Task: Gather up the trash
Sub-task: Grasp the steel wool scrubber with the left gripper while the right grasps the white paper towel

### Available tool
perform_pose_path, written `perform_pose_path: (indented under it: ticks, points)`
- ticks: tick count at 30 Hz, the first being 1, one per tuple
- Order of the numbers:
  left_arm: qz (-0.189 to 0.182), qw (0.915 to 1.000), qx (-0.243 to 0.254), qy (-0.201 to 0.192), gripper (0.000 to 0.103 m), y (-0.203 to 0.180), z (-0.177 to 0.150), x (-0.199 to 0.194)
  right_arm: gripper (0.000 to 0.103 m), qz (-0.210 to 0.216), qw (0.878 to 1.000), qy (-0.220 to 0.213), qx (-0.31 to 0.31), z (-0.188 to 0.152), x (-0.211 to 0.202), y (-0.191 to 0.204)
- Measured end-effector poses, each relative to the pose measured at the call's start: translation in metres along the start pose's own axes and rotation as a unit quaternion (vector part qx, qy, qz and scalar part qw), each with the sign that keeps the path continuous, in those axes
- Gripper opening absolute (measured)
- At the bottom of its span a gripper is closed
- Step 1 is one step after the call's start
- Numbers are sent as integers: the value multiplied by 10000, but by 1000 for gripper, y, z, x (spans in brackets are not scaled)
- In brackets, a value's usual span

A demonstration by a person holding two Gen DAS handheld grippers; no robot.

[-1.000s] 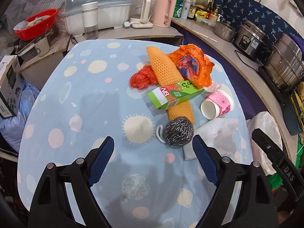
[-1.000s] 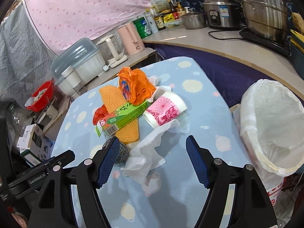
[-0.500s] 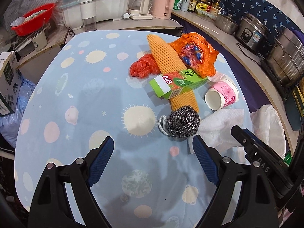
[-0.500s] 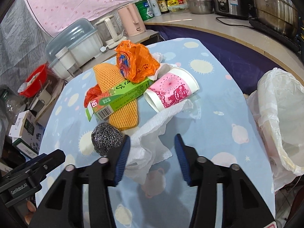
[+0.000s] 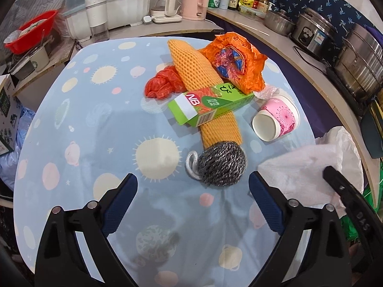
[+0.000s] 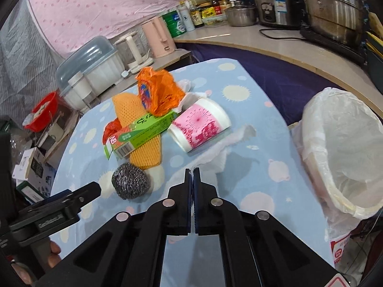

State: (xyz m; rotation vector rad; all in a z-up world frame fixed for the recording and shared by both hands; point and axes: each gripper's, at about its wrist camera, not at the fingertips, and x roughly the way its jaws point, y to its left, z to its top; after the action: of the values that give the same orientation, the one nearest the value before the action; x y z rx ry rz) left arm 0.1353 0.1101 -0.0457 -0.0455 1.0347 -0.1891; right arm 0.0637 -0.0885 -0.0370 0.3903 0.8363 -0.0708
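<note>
Right gripper [image 6: 193, 171]: jaws pressed together on the near edge of the white tissue [image 6: 215, 153], which trails away toward the paper cup; in the left wrist view the sheet looks partly lifted off the cloth. Left gripper [image 5: 192, 186]: fingers spread wide, nothing between them, hovering low over the near part of the table [image 5: 71, 124], with the steel scourer [image 5: 221, 163] just ahead, between the tips but not touched. Beyond the scourer, the heap: orange foam net [image 5: 203, 79] lying lengthwise, green carton [image 5: 210, 106] laid across it, red plastic bag [image 5: 162, 85] bunched against the net's left side, crumpled orange wrapper [image 5: 237, 62] at the far right end. Pink-patterned paper cup [image 5: 277, 122] on its side right of the carton, mouth toward the camera, a scrap of white wadding behind it. White-lined bin [image 6: 344, 148] stands off the table's right edge, near the pinched tissue; what shows of the liner looks empty, though its bottom is out of sight. Judgement: collection barely begun. First piece is in hand but not yet over the bin; scourer, net, carton, both orange-red plastics and cup all lie on the cloth. Whether the scourer counts as trash cannot be told. Counter behind carries kettles, bottles and pots, not part of the job.
</note>
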Motion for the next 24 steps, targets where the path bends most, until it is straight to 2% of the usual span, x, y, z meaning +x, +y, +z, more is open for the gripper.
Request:
perform_pose_path:
  ticks: [11, 21, 24]
  points:
    - [86, 9997, 190, 162, 87, -23, 5, 41, 2, -108, 9996, -158, 216, 2, -20, -23]
    - [29, 9989, 338, 314, 51, -34, 4, 50, 2, -126, 9993, -181, 292, 0, -22, -30]
    - [49, 9987, 424, 290, 49, -37, 3, 45, 2, -115, 9992, -220, 314, 1, -26, -31]
